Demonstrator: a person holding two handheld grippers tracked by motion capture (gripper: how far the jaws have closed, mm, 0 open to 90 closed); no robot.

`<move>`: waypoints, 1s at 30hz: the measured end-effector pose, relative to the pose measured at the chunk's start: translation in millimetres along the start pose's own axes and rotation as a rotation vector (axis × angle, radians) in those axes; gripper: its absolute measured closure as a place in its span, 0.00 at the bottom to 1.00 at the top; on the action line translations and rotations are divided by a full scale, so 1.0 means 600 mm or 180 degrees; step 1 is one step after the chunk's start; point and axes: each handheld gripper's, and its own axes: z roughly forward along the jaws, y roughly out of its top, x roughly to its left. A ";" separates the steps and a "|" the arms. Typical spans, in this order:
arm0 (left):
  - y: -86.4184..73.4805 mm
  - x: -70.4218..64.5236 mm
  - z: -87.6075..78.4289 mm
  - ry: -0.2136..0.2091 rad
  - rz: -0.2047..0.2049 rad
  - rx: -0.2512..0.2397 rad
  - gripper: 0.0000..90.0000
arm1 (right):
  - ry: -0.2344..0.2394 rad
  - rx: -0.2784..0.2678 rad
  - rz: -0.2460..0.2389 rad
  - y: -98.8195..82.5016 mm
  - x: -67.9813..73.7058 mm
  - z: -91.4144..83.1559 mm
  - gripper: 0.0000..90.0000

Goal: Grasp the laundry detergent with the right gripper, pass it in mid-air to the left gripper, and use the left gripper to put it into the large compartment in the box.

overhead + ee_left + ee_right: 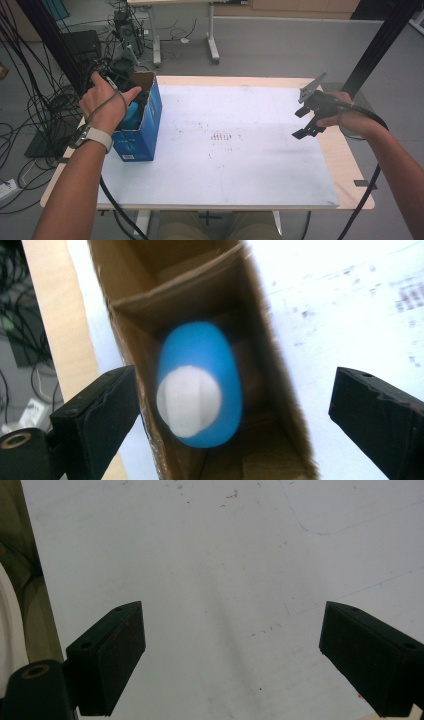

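Left tool (230, 415) hovered over the open cardboard box (145, 125) at the bench's (225, 165) left edge, jaws spread wide w/ nothing pinched, a blue-and-white object (200, 385) lying inside the box betw. its walls. Judged best: lift straight up, keep jaws clear of the box walls so it isn't tipped. Left hand (107, 102) bent down over the box; farther off, right tool (312, 117) hung near the right edge, jaws spread, empty.

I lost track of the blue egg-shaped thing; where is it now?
The blue egg-shaped thing sits inside the open cardboard box at the table's left edge, directly below the open left hand-held gripper, untouched by its jaws.
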 end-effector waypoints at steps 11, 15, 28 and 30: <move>0.018 -0.058 -0.067 -0.0127 0.0559 -0.0306 0.06 | -0.0007 -0.0004 0.0014 0.002 -0.002 -0.003 0.12; 0.026 -0.090 -0.084 -0.0255 0.0847 -0.0382 0.05 | -0.0010 -0.0012 0.0028 0.003 -0.003 -0.004 0.12; 0.043 -0.180 -0.089 -0.0468 0.1620 -0.0361 0.06 | -0.0025 -0.0036 0.0054 0.002 -0.004 -0.009 0.12; 0.045 -0.188 -0.086 -0.0496 0.1713 -0.0334 0.06 | -0.0025 -0.0043 0.0060 0.001 -0.004 -0.009 0.12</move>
